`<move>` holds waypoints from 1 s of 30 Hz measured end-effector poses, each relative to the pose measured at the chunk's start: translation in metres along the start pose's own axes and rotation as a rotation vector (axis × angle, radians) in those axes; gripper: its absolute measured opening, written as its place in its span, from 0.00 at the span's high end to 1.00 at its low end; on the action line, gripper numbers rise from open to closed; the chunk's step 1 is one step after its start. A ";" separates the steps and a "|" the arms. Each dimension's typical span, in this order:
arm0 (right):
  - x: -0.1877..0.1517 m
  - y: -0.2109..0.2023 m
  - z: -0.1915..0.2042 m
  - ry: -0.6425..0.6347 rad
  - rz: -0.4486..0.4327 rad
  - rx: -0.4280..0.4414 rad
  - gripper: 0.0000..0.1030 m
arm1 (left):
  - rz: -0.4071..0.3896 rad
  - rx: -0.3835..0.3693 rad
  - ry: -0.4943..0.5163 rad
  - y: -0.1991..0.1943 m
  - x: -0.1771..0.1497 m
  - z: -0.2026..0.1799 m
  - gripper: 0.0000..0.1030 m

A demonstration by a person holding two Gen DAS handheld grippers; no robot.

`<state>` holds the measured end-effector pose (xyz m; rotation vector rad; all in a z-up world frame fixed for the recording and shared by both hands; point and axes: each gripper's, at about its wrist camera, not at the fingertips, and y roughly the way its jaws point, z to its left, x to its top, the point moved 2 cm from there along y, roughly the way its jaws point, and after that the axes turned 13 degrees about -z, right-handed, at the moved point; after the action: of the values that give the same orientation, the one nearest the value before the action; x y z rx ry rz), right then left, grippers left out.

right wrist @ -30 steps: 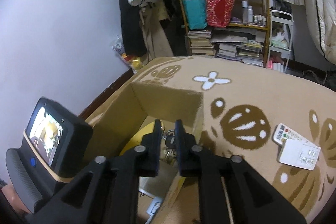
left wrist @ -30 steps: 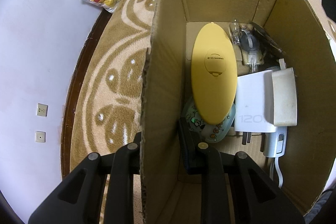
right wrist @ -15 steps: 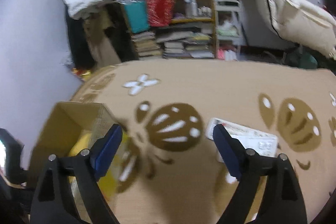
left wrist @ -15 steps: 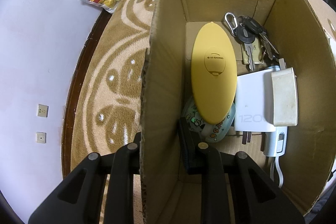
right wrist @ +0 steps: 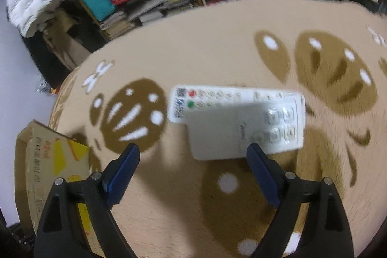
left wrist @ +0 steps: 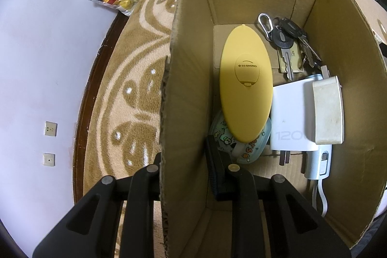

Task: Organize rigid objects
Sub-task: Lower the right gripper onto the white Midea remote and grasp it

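We should bring the right claw down over the white remote with one pad on each long side, and close only when both pads are level with its body. This claw is wide open and empty; its jaws have just been opening. The remote lies on the rug, near the middle, just ahead of the fingertips, over a second remote. The left claw is clamped on the box wall.
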<state>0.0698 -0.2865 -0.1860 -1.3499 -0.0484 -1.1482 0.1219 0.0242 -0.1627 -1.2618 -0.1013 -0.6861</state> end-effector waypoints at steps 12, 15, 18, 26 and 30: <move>-0.004 -0.001 -0.029 0.093 0.038 -0.123 0.08 | 0.000 0.004 0.007 -0.001 -0.001 -0.002 0.79; -0.004 -0.002 -0.041 0.148 0.039 -0.127 0.08 | 0.000 0.004 0.006 -0.001 -0.001 -0.002 0.79; 0.000 -0.004 -0.046 0.165 0.032 -0.110 0.08 | 0.000 0.005 0.008 -0.001 -0.001 -0.002 0.79; 0.005 -0.001 -0.064 0.312 0.016 -0.081 0.08 | -0.003 0.007 0.015 -0.002 -0.001 -0.003 0.79; 0.009 -0.001 -0.065 0.344 -0.008 -0.113 0.08 | -0.003 0.009 0.018 -0.002 -0.001 -0.003 0.79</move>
<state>0.0368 -0.3417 -0.1998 -1.2339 0.2637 -1.3923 0.1191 0.0212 -0.1624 -1.2471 -0.0918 -0.6990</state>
